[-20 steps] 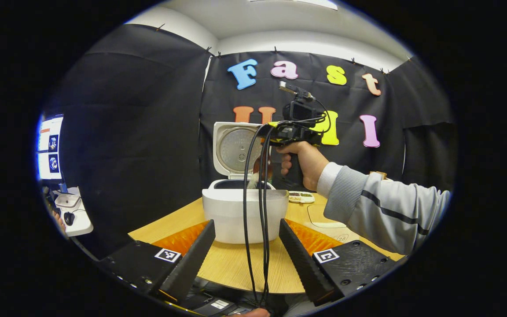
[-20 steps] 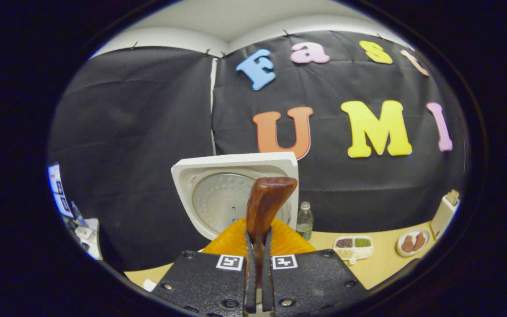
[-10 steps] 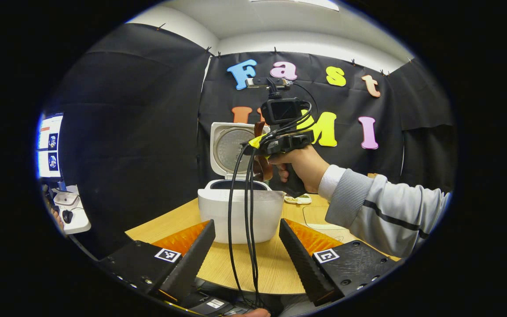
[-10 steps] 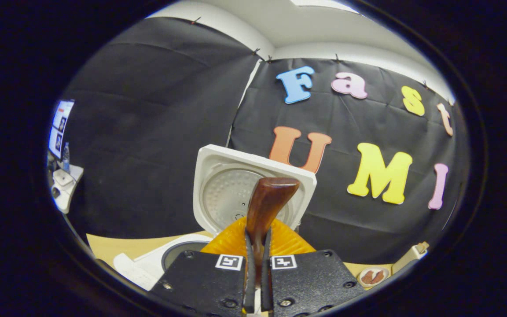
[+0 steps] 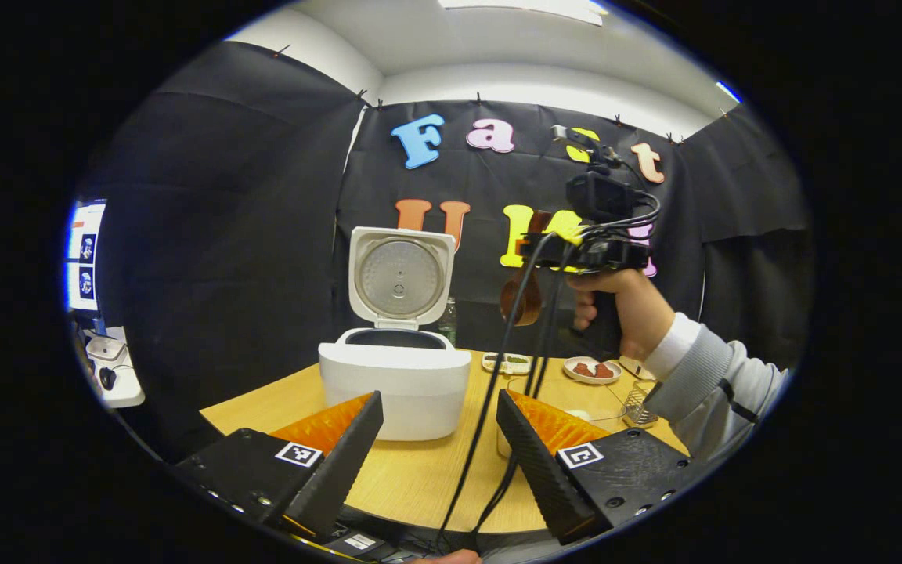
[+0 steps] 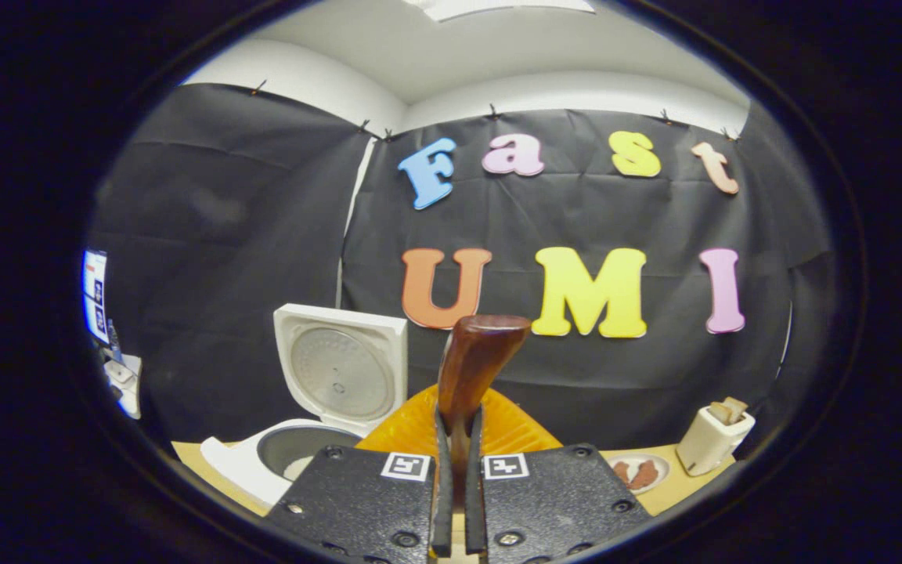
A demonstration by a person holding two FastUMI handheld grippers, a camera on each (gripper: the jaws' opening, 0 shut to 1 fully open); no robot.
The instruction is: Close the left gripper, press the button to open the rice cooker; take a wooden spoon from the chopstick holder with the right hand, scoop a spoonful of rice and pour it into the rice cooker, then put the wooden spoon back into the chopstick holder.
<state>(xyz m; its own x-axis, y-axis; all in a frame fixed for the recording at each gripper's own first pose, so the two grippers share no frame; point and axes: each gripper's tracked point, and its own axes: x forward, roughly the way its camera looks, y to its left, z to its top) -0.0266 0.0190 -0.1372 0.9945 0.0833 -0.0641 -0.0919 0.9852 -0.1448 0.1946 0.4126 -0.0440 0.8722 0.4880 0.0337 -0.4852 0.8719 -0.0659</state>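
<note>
I have swung my right gripper [image 6: 457, 478] away from over the rice cooker [image 5: 395, 384], out to its right, clamped on the wooden spoon [image 6: 473, 364]. My left gripper [image 5: 439, 446] hangs low with its 2 fingers apart. The cooker sits on the surface [image 5: 420, 478], lid raised.

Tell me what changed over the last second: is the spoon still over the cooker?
No. The right gripper, still shut on the wooden spoon, has swung away from above the rice cooker toward the right side of the table, where the chopstick holder stands. A second ago the spoon was tipped over the pot. The cooker's lid stays up, and the left gripper stays open and low in front.
</note>
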